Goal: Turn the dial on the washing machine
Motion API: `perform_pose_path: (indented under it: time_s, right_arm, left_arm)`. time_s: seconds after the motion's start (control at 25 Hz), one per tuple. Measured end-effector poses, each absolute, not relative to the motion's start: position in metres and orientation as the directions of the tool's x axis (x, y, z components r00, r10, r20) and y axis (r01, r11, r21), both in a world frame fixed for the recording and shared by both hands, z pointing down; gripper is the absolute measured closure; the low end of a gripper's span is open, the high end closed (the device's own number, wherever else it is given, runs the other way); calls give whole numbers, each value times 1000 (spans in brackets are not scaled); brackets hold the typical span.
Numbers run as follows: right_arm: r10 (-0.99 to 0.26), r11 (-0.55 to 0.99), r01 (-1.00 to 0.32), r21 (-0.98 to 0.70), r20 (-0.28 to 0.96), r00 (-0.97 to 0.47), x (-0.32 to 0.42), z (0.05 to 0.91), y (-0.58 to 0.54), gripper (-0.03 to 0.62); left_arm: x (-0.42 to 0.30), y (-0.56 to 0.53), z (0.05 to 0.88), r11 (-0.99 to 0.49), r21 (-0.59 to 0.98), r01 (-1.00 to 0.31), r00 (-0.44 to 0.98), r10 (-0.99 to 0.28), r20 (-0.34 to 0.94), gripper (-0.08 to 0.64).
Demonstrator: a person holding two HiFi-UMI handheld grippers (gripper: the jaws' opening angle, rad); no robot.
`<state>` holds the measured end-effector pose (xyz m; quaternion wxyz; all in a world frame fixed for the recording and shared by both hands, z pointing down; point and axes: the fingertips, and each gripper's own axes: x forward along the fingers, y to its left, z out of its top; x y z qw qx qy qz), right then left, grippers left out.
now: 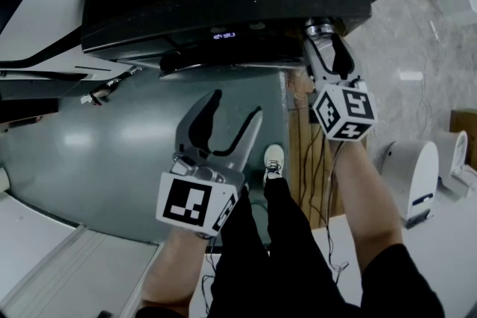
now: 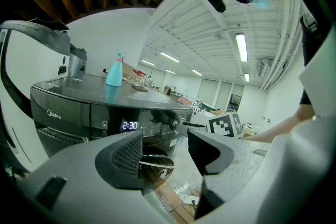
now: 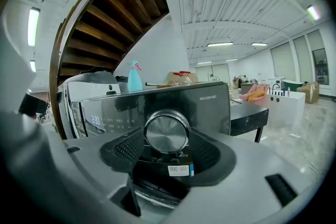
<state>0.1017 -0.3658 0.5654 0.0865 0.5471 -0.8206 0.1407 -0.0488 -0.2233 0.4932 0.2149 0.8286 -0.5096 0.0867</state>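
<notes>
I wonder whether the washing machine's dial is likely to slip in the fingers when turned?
The dial looks like smooth brushed metal, so it may slip; the ribbed fingers of the right gripper clasping it should help. It looks rigid and fixed to the panel, so it probably only rotates.

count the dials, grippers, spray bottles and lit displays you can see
dial: 1
grippers: 2 (left gripper open, right gripper shut on the dial)
spray bottle: 1
display: 1
total: 5
</notes>
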Motion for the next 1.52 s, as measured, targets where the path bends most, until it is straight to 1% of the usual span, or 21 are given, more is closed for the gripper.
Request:
perform_pose_path:
  time_s: [0.44, 0.6, 0.68, 0.84, 0.96, 1.2, 1.28, 1.36, 1.44, 1.52]
  right_arm:
    - [-877, 357, -925, -129, 295, -379, 102, 565, -366, 327]
    - [-879, 358, -927, -109, 296, -374, 102, 565, -365, 325]
    - [-884, 363, -930, -62, 294, -364, 102, 563, -365, 324]
    - [-892, 385, -918, 99, 294, -343, 98, 560, -364, 314]
    - [-896, 398, -898, 191, 293, -335, 95, 558, -364, 314]
    - [-913, 393, -820, 417, 287, -291, 88, 556, -365, 325]
    - [-914, 389, -823, 414, 284, -289, 88, 556, -365, 325]
    - [-913, 387, -844, 372, 284, -293, 88, 556, -365, 327]
    - [-909, 386, -874, 296, 285, -305, 90, 557, -365, 327]
    - [-901, 384, -907, 172, 286, -327, 94, 559, -366, 327]
  left_arm:
    - [-50, -224, 492, -390, 272, -880, 467, -813, 347, 307]
    - [-51, -222, 495, -386, 276, -880, 468, -803, 369, 307]
    - [-51, -222, 495, -387, 277, -880, 469, -804, 365, 307]
    - [-52, -222, 495, -386, 278, -880, 468, -805, 365, 307]
    - [-52, -220, 497, -387, 278, -879, 470, -802, 369, 307]
    - [-53, -220, 500, -385, 282, -878, 471, -800, 372, 307]
    - [-54, -220, 501, -384, 283, -879, 470, -801, 372, 307]
    - [-55, -221, 500, -383, 283, -879, 468, -806, 363, 307]
    - [-57, -223, 499, -383, 282, -880, 466, -812, 352, 307]
    - [-57, -224, 498, -382, 283, -880, 465, -816, 345, 307]
